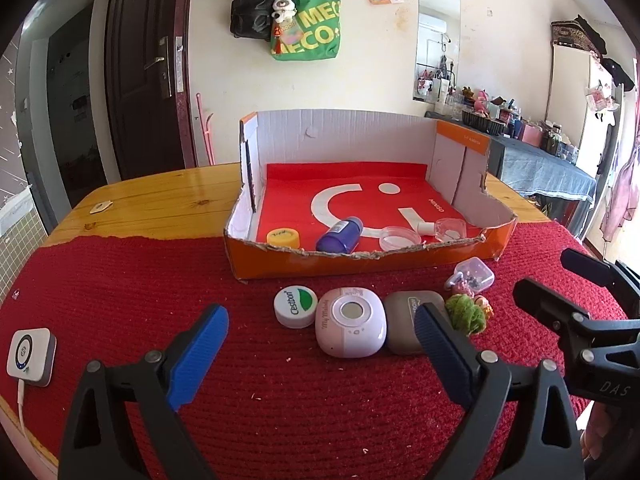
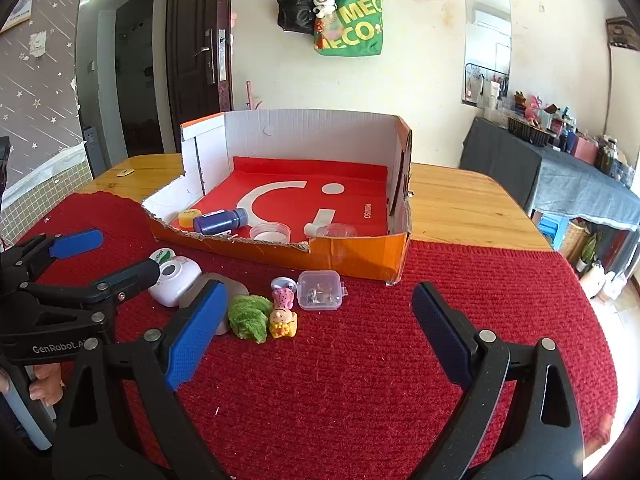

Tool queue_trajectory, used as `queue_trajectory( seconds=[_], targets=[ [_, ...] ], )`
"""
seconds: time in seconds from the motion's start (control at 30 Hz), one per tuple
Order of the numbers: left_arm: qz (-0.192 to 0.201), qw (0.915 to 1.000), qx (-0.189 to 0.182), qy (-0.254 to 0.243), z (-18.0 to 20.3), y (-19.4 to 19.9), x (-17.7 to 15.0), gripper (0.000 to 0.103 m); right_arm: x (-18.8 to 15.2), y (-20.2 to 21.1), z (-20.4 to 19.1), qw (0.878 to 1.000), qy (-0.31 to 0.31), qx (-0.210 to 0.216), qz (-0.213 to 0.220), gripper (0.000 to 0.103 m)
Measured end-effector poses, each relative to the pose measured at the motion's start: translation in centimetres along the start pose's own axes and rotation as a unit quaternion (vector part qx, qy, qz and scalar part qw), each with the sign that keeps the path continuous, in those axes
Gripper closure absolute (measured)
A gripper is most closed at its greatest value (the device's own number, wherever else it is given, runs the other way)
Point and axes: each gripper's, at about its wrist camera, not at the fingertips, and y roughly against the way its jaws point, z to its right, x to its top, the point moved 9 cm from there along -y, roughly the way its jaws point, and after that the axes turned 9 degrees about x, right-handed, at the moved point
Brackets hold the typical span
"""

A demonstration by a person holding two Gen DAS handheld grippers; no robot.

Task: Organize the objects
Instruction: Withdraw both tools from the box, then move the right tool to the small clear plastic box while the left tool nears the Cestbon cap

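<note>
Tongs, both mine (image 1: 320,348) (image 2: 316,328), gape wide and empty above the rounded pink plastic case (image 1: 351,327): light, stiff, slippery; grip its flat sides.

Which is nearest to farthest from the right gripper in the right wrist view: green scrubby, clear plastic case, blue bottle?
From the right gripper:
1. Green scrubby, on the red mat, left.
2. Clear plastic case, on the mat before the box.
3. Blue bottle, inside the orange box.

Left tongs (image 1: 322,334) spread wide, blue pads apart, nothing between them, held low and level. Right tongs (image 2: 316,318) likewise spread wide, empty. Both side by side, near each other, pointing forward. Fingers (image 2: 46,384) grip left handle.
</note>
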Motion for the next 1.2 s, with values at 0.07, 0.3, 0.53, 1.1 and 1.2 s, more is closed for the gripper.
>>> queue_trajectory(
  seconds=[0.07,0.3,0.53,1.1,1.2],
  targets=[
    [-0.007,1.0,0.001,0.001,-0.1,-0.3,-0.4,0.007,-0.5,-0.4,0.4,1.0,-0.01,0.002,-0.007,0.008],
    [-0.025,0.9996,0.006,0.011,-1.0,-1.4,-0.9,0.007,-1.0,-1.1,1.3,0.999,-0.028,0.002,-0.016,0.008],
    [-0.049,0.9987,0.001,0.014,-2.5,-2.4,-0.5,0.007,-0.7,-2.2,2.2,0.998,-0.042,0.006,-0.035,0.008],
    [-0.102,0.9936,-0.015,-0.046,-4.5,-5.3,0.0,0.009,-1.3,-6.0,5.4,0.985,-0.099,0.022,-0.138,0.008],
    [-0.109,0.9922,-0.018,-0.06,-4.4,-5.8,-0.1,0.01,-1.4,-6.4,5.1,0.985,-0.094,0.024,-0.146,0.008]
  ],
)
